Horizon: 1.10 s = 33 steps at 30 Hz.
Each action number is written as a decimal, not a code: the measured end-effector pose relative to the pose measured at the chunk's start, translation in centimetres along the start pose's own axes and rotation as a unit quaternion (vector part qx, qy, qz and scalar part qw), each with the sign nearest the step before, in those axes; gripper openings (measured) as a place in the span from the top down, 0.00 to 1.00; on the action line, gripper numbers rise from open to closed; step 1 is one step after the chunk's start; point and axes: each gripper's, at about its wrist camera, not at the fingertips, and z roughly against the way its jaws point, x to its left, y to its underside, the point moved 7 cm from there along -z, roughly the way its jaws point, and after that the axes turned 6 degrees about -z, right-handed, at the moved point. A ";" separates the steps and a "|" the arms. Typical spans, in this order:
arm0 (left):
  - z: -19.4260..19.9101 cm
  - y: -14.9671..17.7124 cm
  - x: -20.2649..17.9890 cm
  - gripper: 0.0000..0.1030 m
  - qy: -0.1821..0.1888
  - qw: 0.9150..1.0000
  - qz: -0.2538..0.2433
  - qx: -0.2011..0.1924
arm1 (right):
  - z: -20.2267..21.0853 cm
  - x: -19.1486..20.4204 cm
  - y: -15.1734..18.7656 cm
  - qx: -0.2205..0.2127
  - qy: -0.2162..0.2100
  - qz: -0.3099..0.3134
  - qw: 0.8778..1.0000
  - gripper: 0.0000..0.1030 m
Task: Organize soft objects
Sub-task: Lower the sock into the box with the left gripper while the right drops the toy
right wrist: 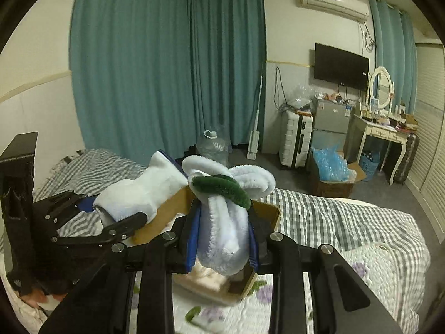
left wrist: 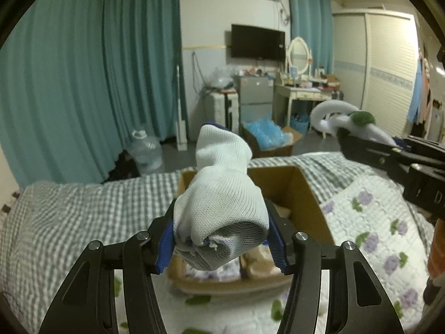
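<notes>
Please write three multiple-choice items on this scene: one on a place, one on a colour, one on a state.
1. Where does the cardboard box sit?
A. on the bed
B. on the floor
C. on the desk

2. What colour is the band on the fluffy sock bundle?
A. red
B. dark green
C. yellow

3. What is the left claw doing?
A. hanging open
B. gripping the box
C. clamping the white knit sock bundle

Answers: 1 A, quilt surrounds it; 2 B, green strip crosses its top; 3 C, blue pads press the bundle's sides.

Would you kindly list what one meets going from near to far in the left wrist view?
Left gripper shut on rolled white sock → cardboard box → checked blanket → water jug → television.
</notes>
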 end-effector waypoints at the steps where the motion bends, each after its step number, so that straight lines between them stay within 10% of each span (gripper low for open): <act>1: -1.4 -0.1 -0.2 0.46 0.001 1.000 0.000 0.006 | -1.6 -0.4 0.1 0.007 0.000 -0.002 1.000 0.73; 14: -11.8 2.9 -2.5 0.37 0.028 0.997 -0.029 0.062 | -12.2 -4.0 2.9 0.073 -0.011 -0.023 0.997 0.71; 17: -11.5 3.0 -3.0 0.25 0.041 0.997 -0.034 0.057 | -12.1 -4.1 2.9 0.067 -0.012 -0.028 0.997 0.34; 18: -11.1 3.0 -3.0 0.25 0.029 0.997 -0.041 0.054 | -11.6 -4.3 2.7 0.059 -0.003 -0.035 0.998 0.17; 31: 2.9 -0.9 -1.7 0.25 -0.014 0.999 -0.035 -0.014 | 5.9 -3.5 -2.6 -0.039 0.048 -0.029 0.998 0.07; 33: 5.7 -2.1 -1.3 0.12 -0.017 0.999 -0.031 -0.037 | 9.3 -2.5 -3.1 -0.051 0.046 -0.016 0.998 0.06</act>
